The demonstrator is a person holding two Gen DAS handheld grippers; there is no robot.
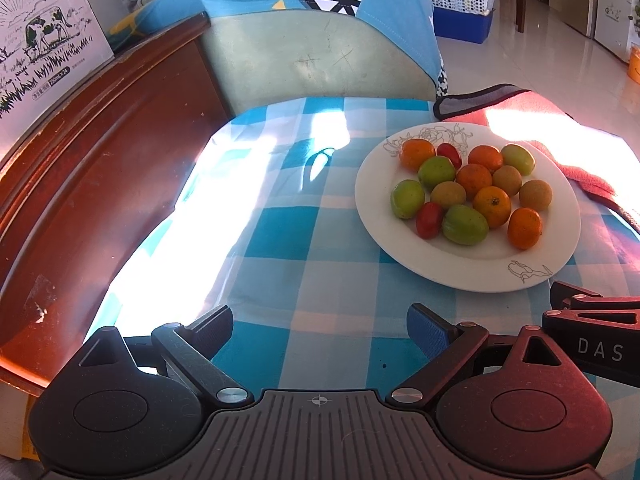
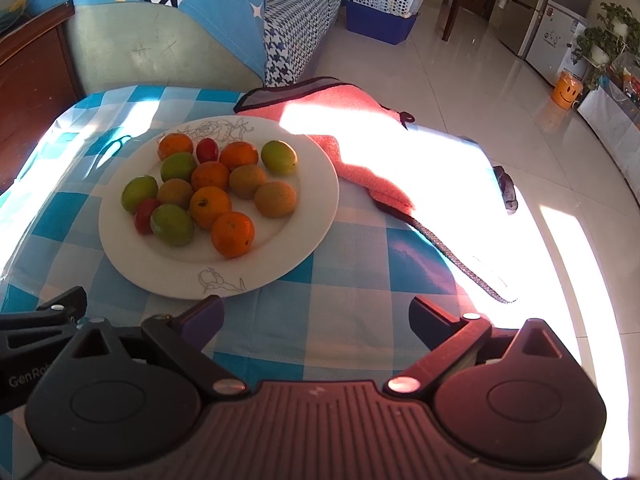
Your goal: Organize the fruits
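Left gripper (image 1: 320,330) and right gripper (image 2: 316,320) low over checked cloth (image 1: 280,248), jaws spread wide, holding nothing. Ahead, fruits (image 2: 208,188) heaped on white plate (image 2: 316,200), pink towel (image 2: 360,128) touching its far rim.

A round white ceramic plate (image 2: 304,216) sits on the blue-and-white checked tablecloth (image 2: 352,320), holding 14 small fruits bunched together. A pink terry towel (image 2: 360,148) lies just right of it; a green padded chair (image 2: 168,48) stands behind.
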